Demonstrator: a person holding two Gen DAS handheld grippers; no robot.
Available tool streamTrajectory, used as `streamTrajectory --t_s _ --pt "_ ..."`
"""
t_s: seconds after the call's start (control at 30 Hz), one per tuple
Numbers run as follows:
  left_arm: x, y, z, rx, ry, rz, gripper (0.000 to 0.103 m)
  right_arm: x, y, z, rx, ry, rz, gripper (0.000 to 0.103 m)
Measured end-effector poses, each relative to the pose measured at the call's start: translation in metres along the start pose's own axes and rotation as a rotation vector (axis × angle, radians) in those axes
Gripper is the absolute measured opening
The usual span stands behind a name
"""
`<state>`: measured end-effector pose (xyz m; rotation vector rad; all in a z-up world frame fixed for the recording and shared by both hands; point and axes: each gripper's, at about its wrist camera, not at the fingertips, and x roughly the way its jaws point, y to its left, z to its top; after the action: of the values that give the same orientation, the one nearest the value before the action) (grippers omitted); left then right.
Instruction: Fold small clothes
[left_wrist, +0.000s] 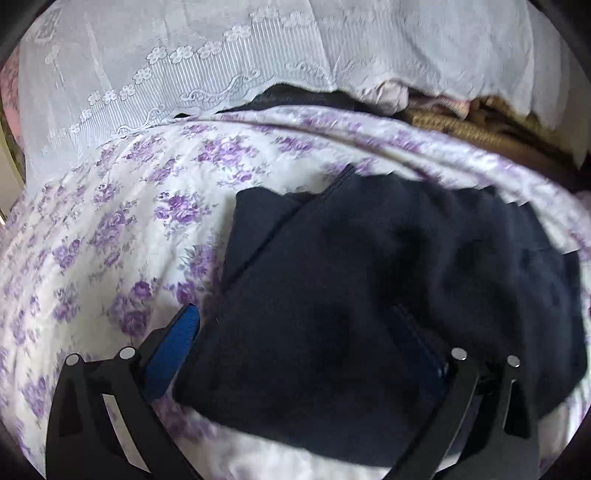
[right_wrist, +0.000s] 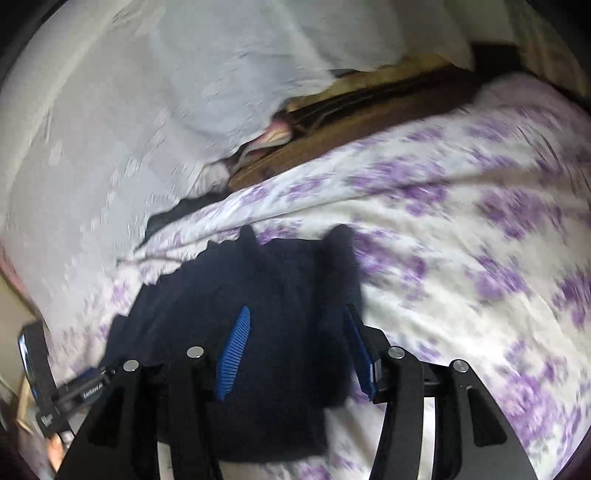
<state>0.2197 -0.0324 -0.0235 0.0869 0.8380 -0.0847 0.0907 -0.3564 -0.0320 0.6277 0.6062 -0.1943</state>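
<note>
**poster1:** right gripper (right_wrist: 295, 354) is sitting with its jaws apart, blue pads not squeezing anything. the dark navy garment (right_wrist: 266, 317) runs between and under them, its left pad (right_wrist: 234, 356) lying on top of the cloth, the right one at the garment's right edge. nothing pinched that i can see.

**poster2:** and the other one?

**poster1:** left gripper (left_wrist: 303, 339) is spread wide too. same navy garment (left_wrist: 369, 288) fills the gap, and the cloth drapes over the right finger so you barely see that pad. left pad (left_wrist: 173, 350) is just beside the garment's left edge, over the sheet. whether it's actually gripping, can't tell.

**poster2:** where's the garment overall?

**poster1:** on a white bedsheet with purple flowers (left_wrist: 110, 229), folded into a rough slab with a flap crossing the top left. behind the bed's far edge hangs a white lace curtain (left_wrist: 184, 55), with some brown woven stuff (right_wrist: 351, 114) tucked below it. right view is pretty blurry.
</note>
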Motion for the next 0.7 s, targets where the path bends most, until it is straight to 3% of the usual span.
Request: streamTrajectory --t_s 0.1,0.33,0.53,0.7 --pt "-0.013 -0.014 -0.007 0.046 -0.024 0.002 0.099 -0.014 -0.015 -0.007 0.058 0.003 0.015 0.053" --pt "-0.014 -0.049 -0.030 0.150 -0.013 0.062 0.099 -0.017 -0.032 -0.033 0.218 0.119 0.134 0.054" --pt "-0.007 -0.034 -0.027 0.081 0.015 -0.020 0.099 -0.015 -0.024 -0.046 0.214 0.157 0.162 0.058" --pt "-0.013 -0.017 -0.023 -0.010 -0.021 -0.023 0.099 0.006 -0.021 -0.037 0.247 0.162 0.167 0.058"
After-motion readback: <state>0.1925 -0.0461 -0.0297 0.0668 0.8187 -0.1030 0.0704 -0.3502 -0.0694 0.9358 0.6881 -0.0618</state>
